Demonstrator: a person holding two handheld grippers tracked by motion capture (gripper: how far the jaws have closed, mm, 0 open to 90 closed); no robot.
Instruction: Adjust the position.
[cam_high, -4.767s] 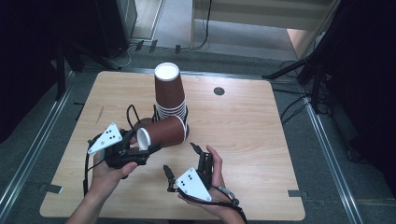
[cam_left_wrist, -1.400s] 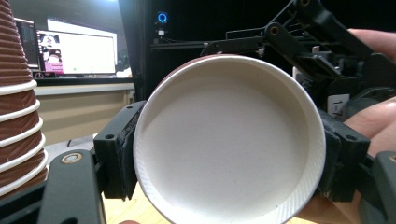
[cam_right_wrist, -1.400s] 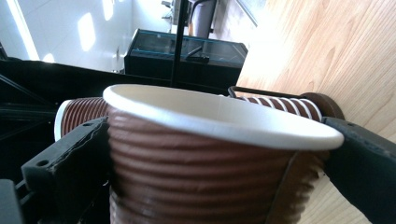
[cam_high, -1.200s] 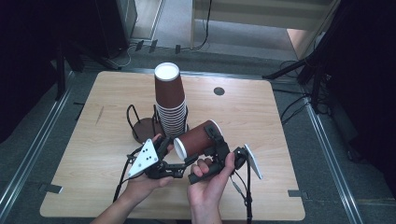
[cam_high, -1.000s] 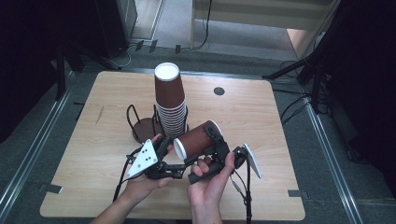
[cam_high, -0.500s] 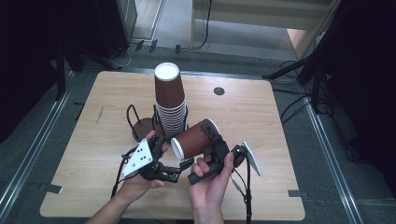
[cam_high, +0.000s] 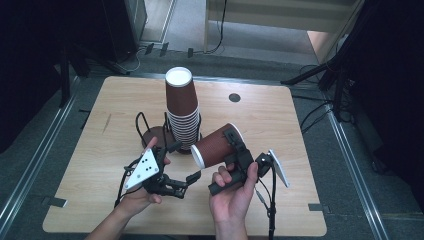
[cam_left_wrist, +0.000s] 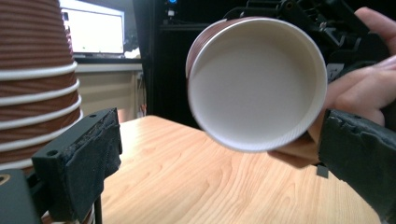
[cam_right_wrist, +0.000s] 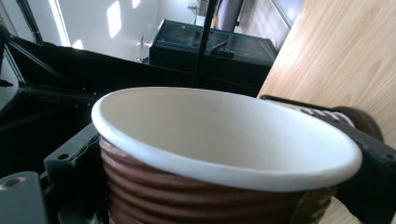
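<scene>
**Single cup pulled from stack, held in right gripper**

Right gripper (cam_high: 231, 146) has its fingers clamped on the ribbed wall of one brown paper cup (cam_high: 216, 148), held on its side above the tabletop (cam_high: 280, 130), mouth toward the left gripper (cam_high: 184, 180). Left gripper fingers stand apart, empty, just short of the cup rim; in the left gripper view the white cup interior (cam_left_wrist: 256, 84) sits between and beyond them.

Progress, as a judgement: one cup is separated from the upside-down cup stack (cam_high: 182, 112), which stands by a black wire holder (cam_high: 150, 131). Left to do: probably a handover or setting the cup down; it is not yet placed anywhere.

Surface: light wood tabletop, round dark grommet (cam_high: 234, 97) at far side. Room: dim, grey floor, cables, black stands and metal rails around.
</scene>
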